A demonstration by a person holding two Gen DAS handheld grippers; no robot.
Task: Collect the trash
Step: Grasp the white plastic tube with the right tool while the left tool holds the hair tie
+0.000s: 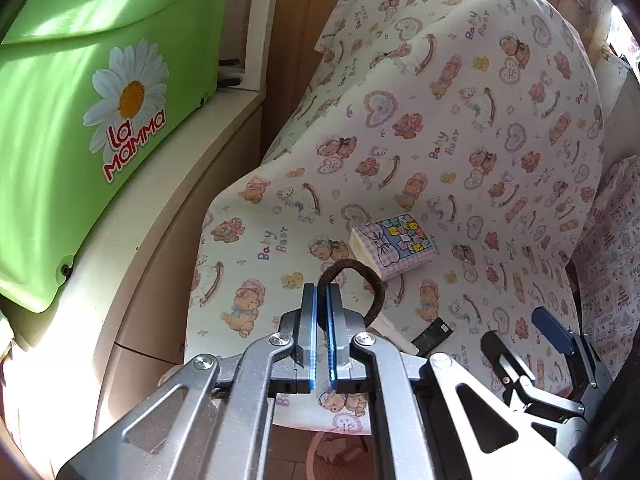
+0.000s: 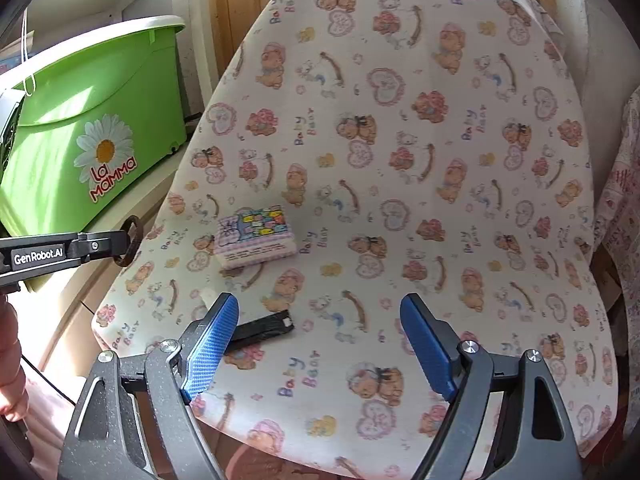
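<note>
My left gripper (image 1: pixel 321 292) is shut on a brown hair tie (image 1: pixel 374 280) and holds it above the left edge of the table with the teddy-bear cloth (image 1: pixel 460 140). In the right wrist view the hair tie (image 2: pixel 134 240) hangs from the left gripper's tips (image 2: pixel 124 242), off the cloth's left side. My right gripper (image 2: pixel 320 320) is open and empty, low over the cloth's near part. A black wrapper (image 2: pixel 264 330) lies just beyond its left finger (image 2: pixel 212 344), with a white stick (image 2: pixel 208 296) beside it. A small patterned tissue pack (image 2: pixel 256 236) lies further in on the cloth.
A green "La Mamma" plastic bin (image 1: pixel 80 140) stands on a cream cabinet (image 1: pixel 168 216) left of the table; it also shows in the right wrist view (image 2: pixel 80 128). A pinkish basket (image 1: pixel 336 456) sits on the floor under the table's near edge. Patterned fabric (image 1: pixel 612 248) lies to the right.
</note>
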